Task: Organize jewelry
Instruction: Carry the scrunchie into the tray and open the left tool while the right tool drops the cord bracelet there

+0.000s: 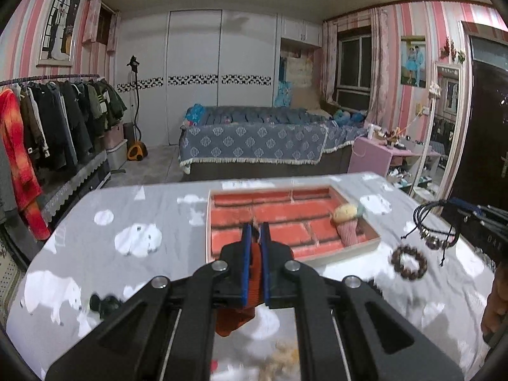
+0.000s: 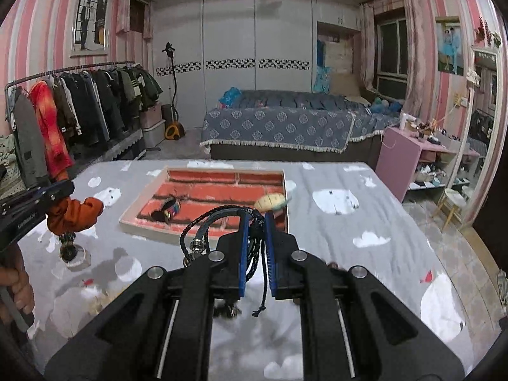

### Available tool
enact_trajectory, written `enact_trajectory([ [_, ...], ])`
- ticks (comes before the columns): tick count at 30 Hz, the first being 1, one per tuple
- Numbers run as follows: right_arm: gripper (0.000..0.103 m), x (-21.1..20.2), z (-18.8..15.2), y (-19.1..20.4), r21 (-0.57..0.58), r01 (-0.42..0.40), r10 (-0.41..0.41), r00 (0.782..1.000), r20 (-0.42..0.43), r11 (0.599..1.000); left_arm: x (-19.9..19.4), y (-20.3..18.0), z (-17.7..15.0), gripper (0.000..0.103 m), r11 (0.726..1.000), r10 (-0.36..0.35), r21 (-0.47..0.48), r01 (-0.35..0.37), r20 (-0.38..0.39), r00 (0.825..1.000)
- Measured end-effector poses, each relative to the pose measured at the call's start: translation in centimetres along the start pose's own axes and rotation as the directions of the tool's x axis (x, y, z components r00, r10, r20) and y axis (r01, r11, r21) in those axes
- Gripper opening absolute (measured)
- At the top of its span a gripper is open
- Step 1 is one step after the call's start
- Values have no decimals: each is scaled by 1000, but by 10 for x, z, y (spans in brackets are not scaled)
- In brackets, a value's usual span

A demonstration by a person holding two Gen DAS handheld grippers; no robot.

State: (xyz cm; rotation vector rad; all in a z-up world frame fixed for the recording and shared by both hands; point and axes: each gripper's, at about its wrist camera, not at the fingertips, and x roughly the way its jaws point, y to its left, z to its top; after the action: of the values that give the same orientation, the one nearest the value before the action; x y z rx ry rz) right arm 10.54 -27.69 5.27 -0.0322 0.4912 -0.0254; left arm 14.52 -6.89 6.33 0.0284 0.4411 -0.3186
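Observation:
My left gripper [image 1: 255, 230] is shut on an orange scrunchie [image 1: 254, 273], held above the table in front of a shallow tray [image 1: 333, 258] lined with a red brick pattern. My right gripper [image 2: 255, 219] is shut on a bundle of dark braided cord bracelets [image 2: 219, 225] with metal beads, which loops out to its left. In the right wrist view the left gripper [image 2: 66, 189] hangs at the left with the scrunchie [image 2: 74, 214]. The tray [image 2: 143, 225] holds a cupcake-shaped plush piece [image 2: 271, 201] and a small dark, colourful piece [image 2: 166, 209].
A brown wooden bead bracelet [image 1: 409, 262] lies on the grey cloud-print tablecloth [image 1: 143, 209], right of the tray. A small dark item [image 1: 103, 304] lies at the near left. Beyond the table are a bed, a clothes rack at the left and a pink shelf at the right.

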Motion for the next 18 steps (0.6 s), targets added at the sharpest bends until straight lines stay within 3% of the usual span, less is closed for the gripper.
enact_trajectory([
  [8, 11, 29, 41, -3, 7, -19, 19, 999, 45, 1000, 35, -8, 37, 6, 999, -34, -4, 34, 5, 999],
  [15, 11, 75, 62, -2, 12, -51, 50, 998, 39, 999, 78, -10, 42, 6, 997, -71, -43, 71, -14, 997],
  [18, 11, 103, 65, 0, 8, -100, 99, 995, 26, 995, 100, -11, 41, 6, 997, -70, -36, 68, -34, 997],
])
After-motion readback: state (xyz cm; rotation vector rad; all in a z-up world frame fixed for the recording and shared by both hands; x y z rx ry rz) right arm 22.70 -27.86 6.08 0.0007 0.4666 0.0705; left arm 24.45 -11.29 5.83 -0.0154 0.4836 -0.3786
